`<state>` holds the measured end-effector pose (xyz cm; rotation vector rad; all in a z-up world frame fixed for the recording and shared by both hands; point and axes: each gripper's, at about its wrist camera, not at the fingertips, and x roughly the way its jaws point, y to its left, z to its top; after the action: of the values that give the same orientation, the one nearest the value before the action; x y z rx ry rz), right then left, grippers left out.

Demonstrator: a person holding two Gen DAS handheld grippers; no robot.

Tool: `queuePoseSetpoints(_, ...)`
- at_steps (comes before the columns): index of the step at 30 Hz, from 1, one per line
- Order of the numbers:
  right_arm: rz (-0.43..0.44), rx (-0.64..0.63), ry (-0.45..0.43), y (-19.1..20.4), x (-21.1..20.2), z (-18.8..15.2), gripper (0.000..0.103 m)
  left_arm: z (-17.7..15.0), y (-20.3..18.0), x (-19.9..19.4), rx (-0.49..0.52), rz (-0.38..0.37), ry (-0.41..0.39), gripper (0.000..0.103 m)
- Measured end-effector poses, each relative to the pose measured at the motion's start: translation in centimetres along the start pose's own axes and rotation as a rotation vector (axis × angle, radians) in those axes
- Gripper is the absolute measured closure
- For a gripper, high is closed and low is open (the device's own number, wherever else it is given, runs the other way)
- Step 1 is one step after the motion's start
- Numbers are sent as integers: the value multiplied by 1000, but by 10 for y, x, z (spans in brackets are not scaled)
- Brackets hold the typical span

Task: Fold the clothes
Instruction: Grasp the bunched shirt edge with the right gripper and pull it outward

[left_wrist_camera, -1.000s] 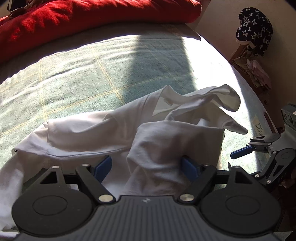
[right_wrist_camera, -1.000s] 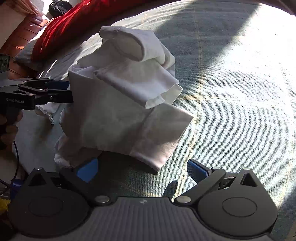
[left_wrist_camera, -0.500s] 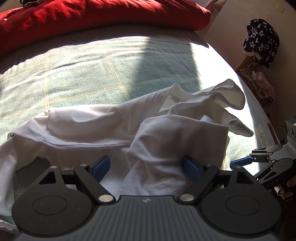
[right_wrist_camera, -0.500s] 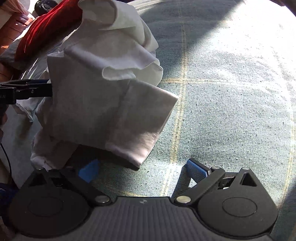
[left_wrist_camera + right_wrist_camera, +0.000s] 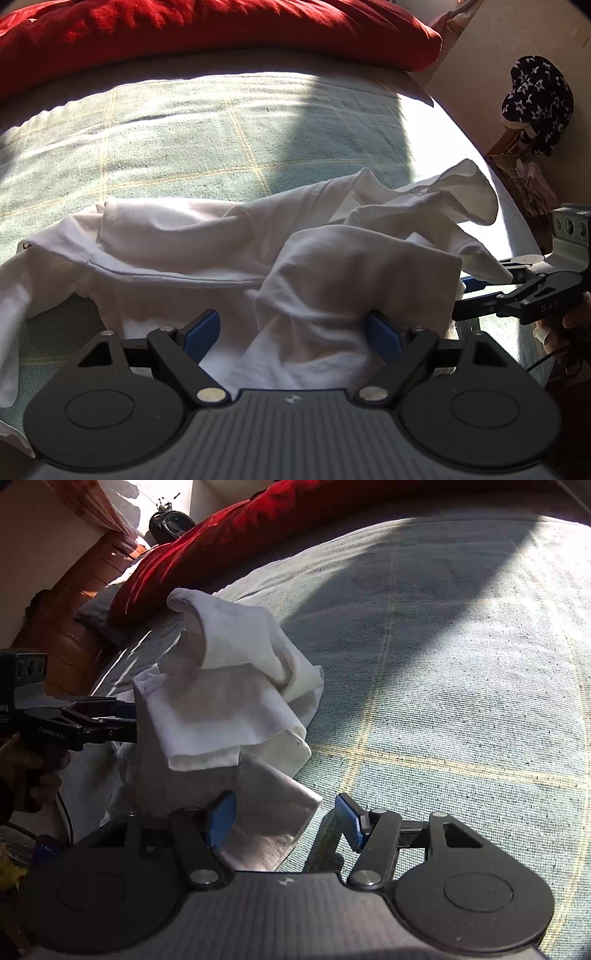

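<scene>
A bed is covered by a pale green blanket crossed with thin yellow lines, and it is struck by hard sunlight broken by a broad shadow. A red pillow is laid across its far end. A wooden headboard is seen against a cream wall.

The crumpled white cotton garment shows plain white with greyish shaded folds, over a pale green woven bedspread crossed by thin yellow check lines. Behind it lies a deep red plush pillow. The left gripper and right gripper have black frames with bright blue finger pads. A dark navy fabric with white stars hangs at the side, and the wooden headboard is orange-brown
</scene>
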<state>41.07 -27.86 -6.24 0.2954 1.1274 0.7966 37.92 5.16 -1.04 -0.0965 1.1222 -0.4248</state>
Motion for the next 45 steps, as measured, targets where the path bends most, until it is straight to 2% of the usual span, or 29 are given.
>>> queuePoseSetpoints(4, 123, 24, 24, -3, 9, 5, 39, -1, 1, 1, -30, 10, -1, 16)
queuePoseSetpoints(6, 182, 38, 46, -2, 14, 4, 48, -1, 1, 1, -46, 14, -1, 16)
queuePoseSetpoints(7, 192, 46, 60, 1, 16, 1, 61, -1, 1, 1, -53, 17, -1, 16)
queuePoseSetpoints(8, 195, 56, 75, 3, 17, -2, 79, -1, 1, 1, -61, 19, -2, 16)
queuePoseSetpoints(9, 184, 66, 83, 4, 18, -4, 89, -1, 1, 1, -69, 22, -2, 16)
queuePoseSetpoints(10, 169, 78, 89, 4, 18, -5, 93, -2, 1, 1, -76, 24, -2, 16)
queuePoseSetpoints(13, 150, 142, 66, 1, 9, -6, 95, -1, -2, -1, -83, 35, -2, 17)
queuePoseSetpoints(17, 101, 148, 13, 6, -21, 0, 96, 2, -12, -9, -66, 38, 0, 17)
queuePoseSetpoints(22, 7, 140, -24, 9, -66, 1, 97, 7, -34, -22, -32, -12, -2, 17)
queuePoseSetpoints(26, -96, 176, -30, 0, -97, -5, 97, 10, -50, -34, -29, -148, 5, 17)
queuePoseSetpoints(29, -194, 206, -43, -13, -126, -12, 97, 11, -58, -42, -26, -207, 14, 17)
queuePoseSetpoints(32, -275, 228, -54, -26, -152, -17, 97, 11, -62, -47, -22, -219, 15, 17)
queuePoseSetpoints(39, -457, 274, -88, -41, -200, -19, 97, 9, -56, -50, -35, -185, 17, 17)
queuePoseSetpoints(45, -667, 321, -78, -59, -230, -25, 97, 5, -50, -53, -40, -145, 27, 17)
